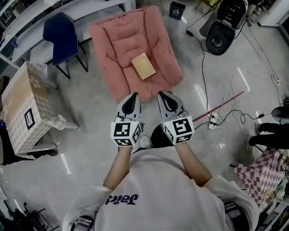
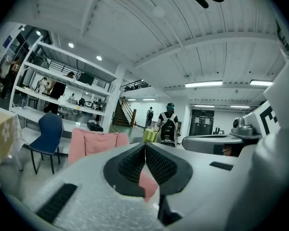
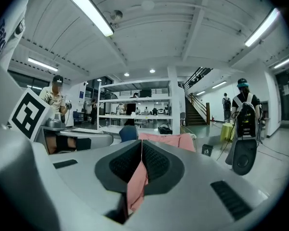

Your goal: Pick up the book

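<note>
A tan book [image 1: 143, 66] lies flat near the front of a pink floor cushion [image 1: 120, 42]. Both grippers hang side by side just short of the cushion's near edge, pointing level at it. My left gripper [image 1: 133, 97] is shut with nothing in it. My right gripper [image 1: 163, 96] is shut and empty too. In the left gripper view the closed pads [image 2: 135, 165] meet at the tip with the cushion [image 2: 94, 143] behind. The right gripper view shows its pads [image 3: 151, 160] closed with the cushion [image 3: 168, 139] beyond; the book is hidden in both.
A blue chair [image 1: 61, 35] stands left of the cushion, and a checked box [image 1: 24, 105] sits further left. A black speaker [image 1: 220, 35] and cables [image 1: 221, 109] lie on the floor at right. Shelving [image 3: 135, 105] runs behind the cushion. People stand in the background.
</note>
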Available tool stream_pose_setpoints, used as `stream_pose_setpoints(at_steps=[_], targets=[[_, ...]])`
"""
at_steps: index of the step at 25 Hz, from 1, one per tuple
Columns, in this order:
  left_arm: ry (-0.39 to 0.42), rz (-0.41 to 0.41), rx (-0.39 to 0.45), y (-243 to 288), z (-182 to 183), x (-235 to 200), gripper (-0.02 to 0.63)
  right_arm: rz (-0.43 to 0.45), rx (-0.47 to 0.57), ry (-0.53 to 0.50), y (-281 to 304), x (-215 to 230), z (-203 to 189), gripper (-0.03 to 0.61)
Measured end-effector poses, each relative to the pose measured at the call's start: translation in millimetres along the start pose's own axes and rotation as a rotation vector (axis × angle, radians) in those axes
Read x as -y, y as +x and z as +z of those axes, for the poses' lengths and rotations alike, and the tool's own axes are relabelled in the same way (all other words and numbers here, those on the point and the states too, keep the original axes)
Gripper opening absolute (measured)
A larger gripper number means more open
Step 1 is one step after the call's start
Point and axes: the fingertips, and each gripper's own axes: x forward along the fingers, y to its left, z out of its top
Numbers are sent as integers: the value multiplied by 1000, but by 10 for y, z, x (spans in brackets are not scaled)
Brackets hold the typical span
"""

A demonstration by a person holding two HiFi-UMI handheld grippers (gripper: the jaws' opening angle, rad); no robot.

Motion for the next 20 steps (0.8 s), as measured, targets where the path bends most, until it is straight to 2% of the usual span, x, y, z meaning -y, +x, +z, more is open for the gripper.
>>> stream_pose_setpoints(at_steps=[8, 14, 20], targets=[[-79, -6, -89, 801, -228, -799, 17, 52, -143, 37, 1205, 330, -292, 14], [-157, 58, -160, 1793, -485, -1747, 17, 124, -302, 59, 2552, 672, -699, 15], [-248, 117, -253, 2681, -992, -2481, 17, 194, -452, 76, 3641, 1109, -1277, 15]])
